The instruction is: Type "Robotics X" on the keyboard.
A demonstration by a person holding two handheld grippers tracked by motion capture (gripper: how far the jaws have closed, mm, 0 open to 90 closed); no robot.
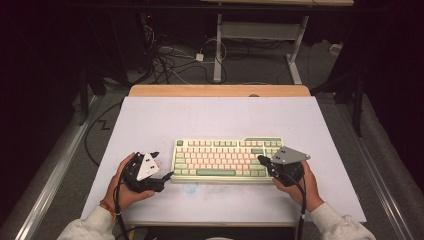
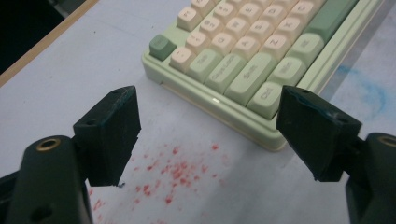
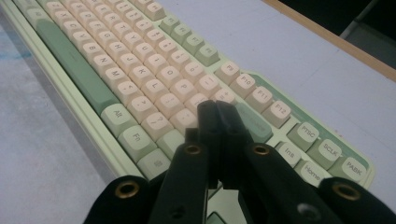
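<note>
Here, from the high view, you are working with a keyboard (image 1: 227, 160) in pale green, with cream keys in the middle and darker green keys at its ends and along the space row. It is lying flat on the white surface (image 1: 220, 117), near the front edge, its long axis running left to right and its space row facing you. Behind it the surface is lying open up to the wooden strip at the back, and only a narrow band is showing in front. You are holding the left gripper (image 1: 164, 176) just off the keyboard's front left corner, and the right gripper (image 1: 261, 159) over the keys at its right end.

In the left gripper view, your fingers (image 2: 109, 133) are standing spread wide with nothing between them. The keyboard's corner (image 2: 275, 140) with its Ctrl key is sitting just ahead of the right-hand finger, and the board is running away diagonally. Red specks (image 2: 175, 170) are dotting the bare surface below.

In the right gripper view, your fingers (image 3: 219, 135) are pressing together with nothing held, hovering above the keys near the board's right end; whether they touch a key cannot be told. The key rows are running off to the upper left, with open surface beyond the function row.
</note>
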